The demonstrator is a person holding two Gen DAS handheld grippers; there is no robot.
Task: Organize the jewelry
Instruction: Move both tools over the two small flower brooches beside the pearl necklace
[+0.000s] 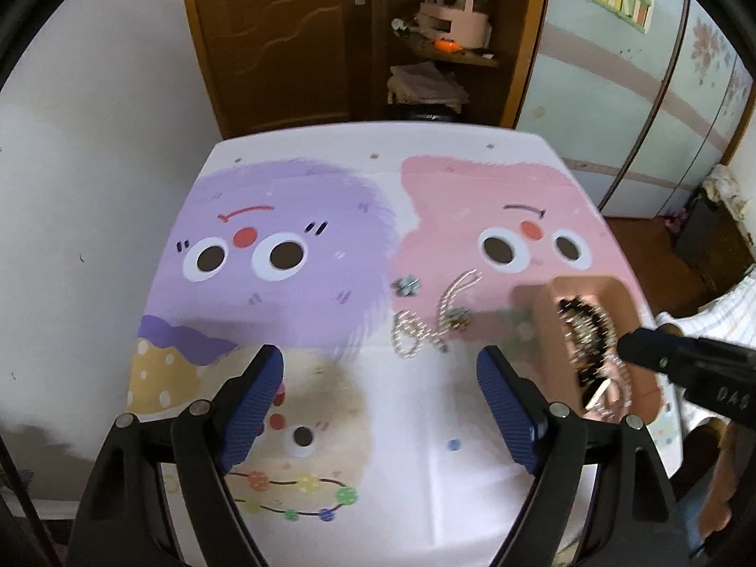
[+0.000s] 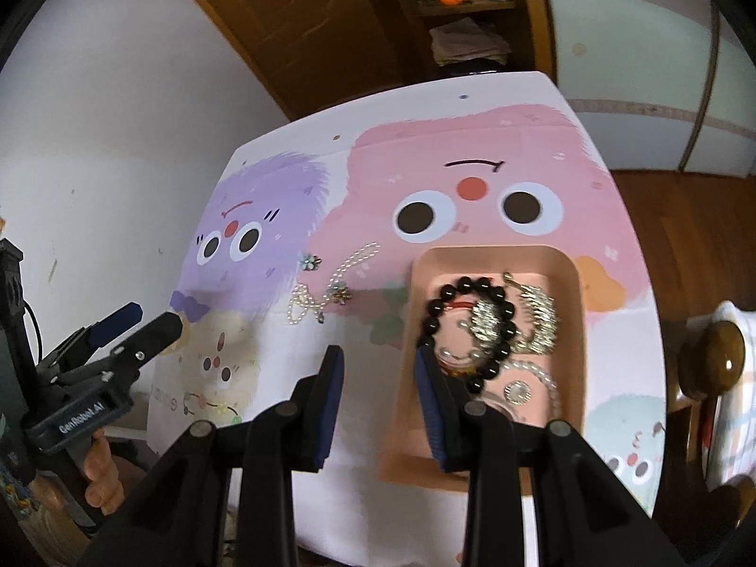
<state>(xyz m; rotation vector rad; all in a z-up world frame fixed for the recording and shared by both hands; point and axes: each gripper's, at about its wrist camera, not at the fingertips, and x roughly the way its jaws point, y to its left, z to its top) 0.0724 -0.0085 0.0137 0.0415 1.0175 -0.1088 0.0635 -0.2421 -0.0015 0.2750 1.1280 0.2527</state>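
Observation:
A pink tray (image 2: 579,302) (image 1: 628,302) sits at the table's right side. It holds a black bead bracelet (image 2: 472,326), silver hair combs (image 2: 536,316) and a pearl bracelet (image 2: 543,375). A pearl necklace (image 1: 425,326) (image 2: 330,288) lies on the cloth left of the tray, with two small flower pieces (image 1: 406,285) (image 2: 311,262) by it. My left gripper (image 1: 380,406) is open and empty, near the table's front, short of the necklace. My right gripper (image 2: 378,401) is open and empty, above the tray's left wall.
The table (image 1: 330,425) carries a cartoon-monster cloth. A white wall stands to the left. A brown cupboard (image 1: 283,38) with shelves is behind the table. A wooden chair post (image 2: 716,359) stands at the right edge.

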